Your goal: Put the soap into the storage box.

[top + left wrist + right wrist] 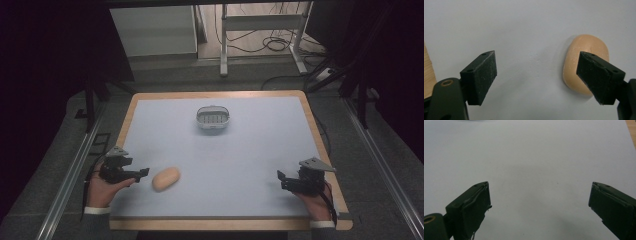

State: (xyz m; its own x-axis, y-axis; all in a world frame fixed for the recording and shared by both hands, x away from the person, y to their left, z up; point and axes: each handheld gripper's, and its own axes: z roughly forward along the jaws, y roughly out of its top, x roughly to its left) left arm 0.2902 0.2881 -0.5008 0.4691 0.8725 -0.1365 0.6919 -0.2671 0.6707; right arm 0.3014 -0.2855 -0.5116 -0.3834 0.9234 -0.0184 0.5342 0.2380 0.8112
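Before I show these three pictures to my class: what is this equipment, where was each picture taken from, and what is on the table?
A person sits at a table with a light mat, holding a two-jaw hand tool in each hand. One camera looks down from above; the other two ride on the tools and look along their black jaws. The left gripper is open beside a tan bread roll, which lies just outside its jaws in its own view. The right gripper is open over bare mat. A small grey basket stands farther back. Nothing is held.

Bread roll (166,178): matt, tan, finely speckled crust. Table (131,107): smooth matt pale-blue sheet, wood border. Basket (212,119): grey plastic.
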